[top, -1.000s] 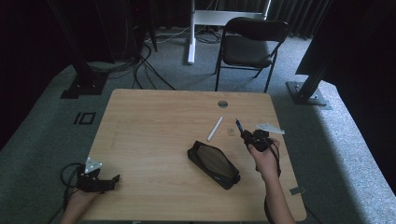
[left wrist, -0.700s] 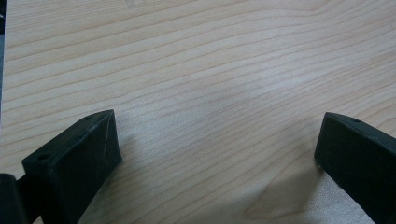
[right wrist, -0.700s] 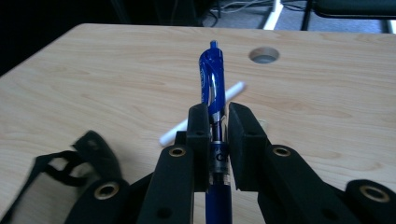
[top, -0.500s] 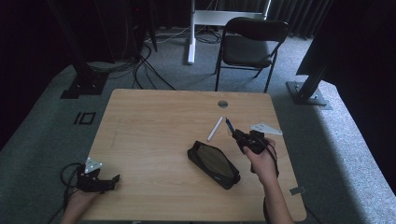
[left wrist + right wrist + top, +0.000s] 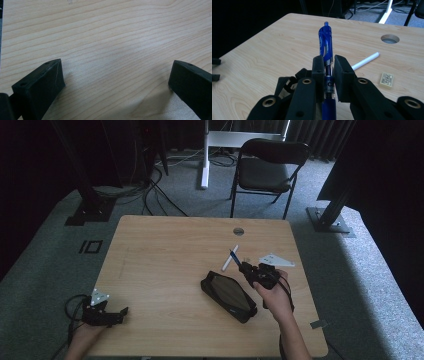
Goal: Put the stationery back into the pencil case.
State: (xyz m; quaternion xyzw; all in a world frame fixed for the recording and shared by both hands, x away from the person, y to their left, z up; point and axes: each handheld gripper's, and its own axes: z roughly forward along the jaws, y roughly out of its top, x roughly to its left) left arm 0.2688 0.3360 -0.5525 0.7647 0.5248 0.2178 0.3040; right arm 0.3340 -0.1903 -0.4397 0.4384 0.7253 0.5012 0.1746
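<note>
The blue pen (image 5: 325, 47) stands clamped between the closed jaws of the right gripper (image 5: 328, 72), right of centre in the high view, held by its lower barrel so the free end sticks out above the black pencil case (image 5: 229, 295), which lies open just beside it, probably ready to take the pen. The left gripper (image 5: 104, 312) rests at the lower left of the desk (image 5: 165, 255), jaws wide open on bare wood, seemingly idle for now. A white stick (image 5: 365, 60) and an eraser (image 5: 386, 80) lie behind the pen, perhaps waiting their turn.
</note>
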